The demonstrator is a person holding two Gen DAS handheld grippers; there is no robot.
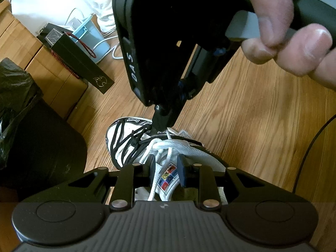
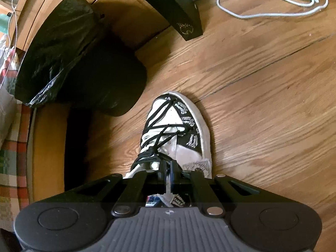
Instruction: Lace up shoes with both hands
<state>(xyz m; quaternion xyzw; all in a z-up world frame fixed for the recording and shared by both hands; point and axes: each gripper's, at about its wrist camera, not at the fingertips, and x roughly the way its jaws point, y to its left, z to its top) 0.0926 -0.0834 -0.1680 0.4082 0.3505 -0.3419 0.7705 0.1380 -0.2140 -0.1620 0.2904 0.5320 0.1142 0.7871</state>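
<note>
White lace (image 1: 168, 135) sits pinched in the right gripper (image 1: 162, 126) above the shoe (image 2: 180, 130); left gripper (image 1: 167, 170) straddles the tongue part-open, gripping nothing; next, draw the strand taut.

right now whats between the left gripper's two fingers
The shoe's tongue and a strand of white lace sit in the left gripper gap; left wrist view.

shoe (image 1: 130, 145): heel hidden behind left gripper (image 1: 167, 168) body | white lace (image 1: 159, 147): pinch point between right gripper (image 2: 168, 175) pads barely resolved | hand (image 1: 294, 31): cut off at frame edge | toe-band lettering: too small to be read
</note>
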